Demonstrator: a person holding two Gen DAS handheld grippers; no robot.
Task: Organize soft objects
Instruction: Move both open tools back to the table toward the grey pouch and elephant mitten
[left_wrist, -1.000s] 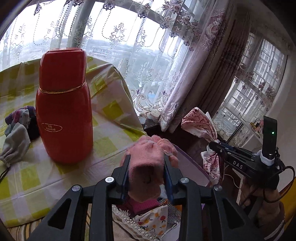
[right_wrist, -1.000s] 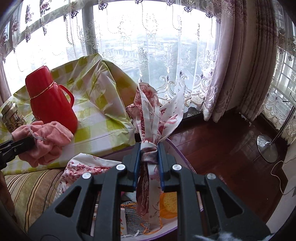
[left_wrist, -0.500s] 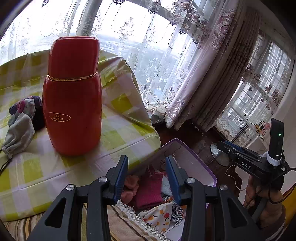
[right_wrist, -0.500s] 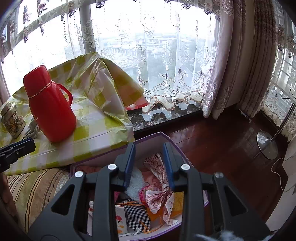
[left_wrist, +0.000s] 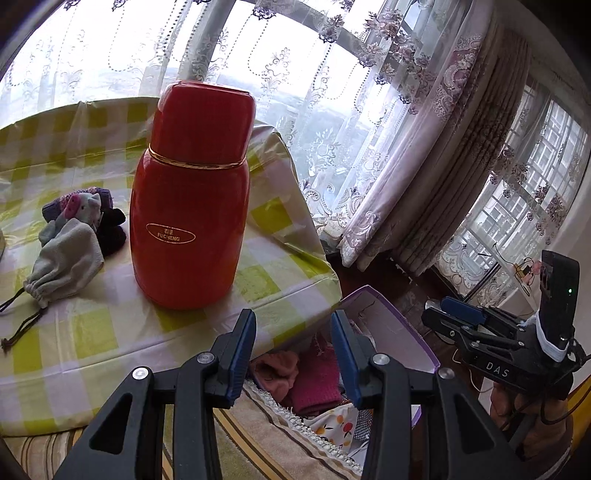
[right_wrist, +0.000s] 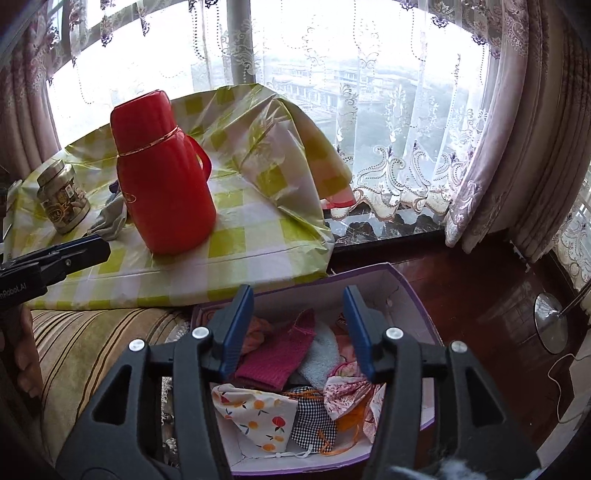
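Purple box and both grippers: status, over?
Left gripper open, empty; right gripper opening, empty. Purple box holds cloths. Grey pouch on table beside red flask, which crowds the reach.

bright daylight through the lace curtains (right_wrist: 388, 122), blown-out panes, fisheye-curved dark corners, sharp focus

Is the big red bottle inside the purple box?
No, the red bottle stands upright on the checked tablecloth, beside the purple box of soft cloths.

both wrist views look down past their tongs, sharing the purple box (right_wrist: 406, 291) and red thermos (left_wrist: 188, 206).
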